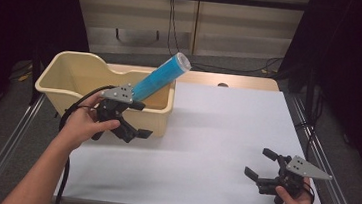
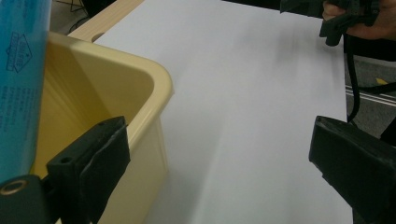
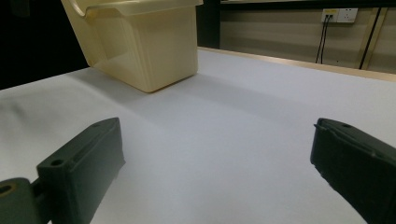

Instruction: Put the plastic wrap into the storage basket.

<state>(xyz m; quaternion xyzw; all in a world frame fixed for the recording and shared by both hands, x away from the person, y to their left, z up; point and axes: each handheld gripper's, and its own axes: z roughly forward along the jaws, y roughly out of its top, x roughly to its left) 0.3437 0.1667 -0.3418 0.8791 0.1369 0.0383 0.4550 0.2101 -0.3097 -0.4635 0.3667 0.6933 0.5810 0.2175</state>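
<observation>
One camera looks down from above; two ride low, close to the table, sharing the cream bin point(image 1: 78, 79).

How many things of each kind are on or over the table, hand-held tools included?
Blue tube, leaning in the bin: 1
Cream plastic bin: 1
Hand-held tools, left tool and right tool, both with jaws apart and nothing between them: 2
Total: 4
</observation>
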